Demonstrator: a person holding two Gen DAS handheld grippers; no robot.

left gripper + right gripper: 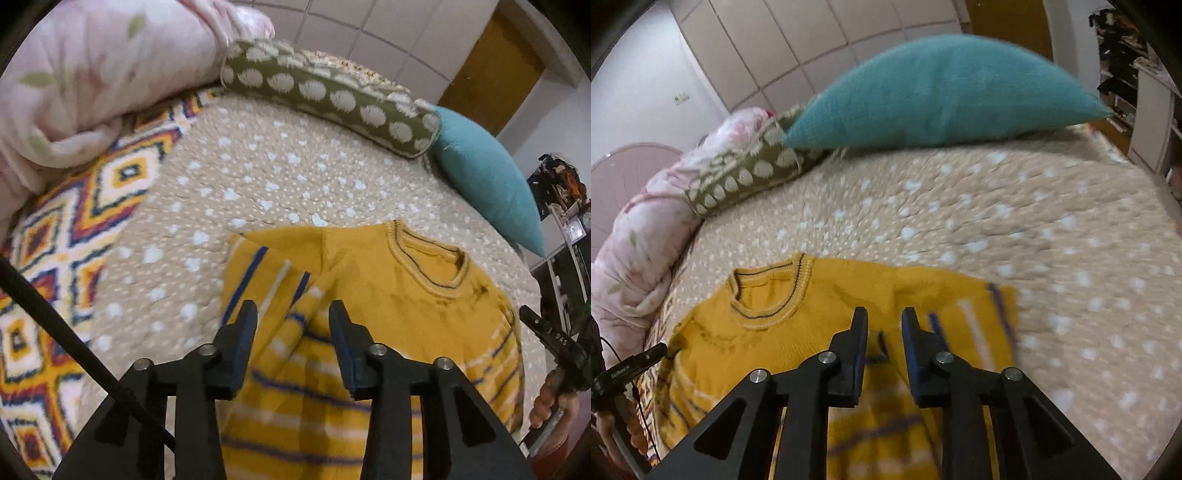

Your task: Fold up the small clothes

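A mustard-yellow sweater (388, 295) with blue and white stripes is spread flat on the bed (258, 177), directly below and ahead of both grippers. Its ribbed neckline (768, 295) is seen ahead and to the left of the right gripper (884, 314), and ahead and to the right of the left gripper (293, 306). A striped sleeve is folded inward across the body under each gripper. The left gripper's jaws are held apart above the folded sleeve, with nothing pinched between them. The right gripper's jaws are set narrowly apart over the knit (no cloth is seen clamped). Beyond the sweater, the beige quilt dotted with white is stretched out. Farther ahead, a teal cushion (942, 92) and an olive spotted bolster (332, 92) are lined up, and a pink floral duvet (92, 74) is bunched to the left gripper's far left.
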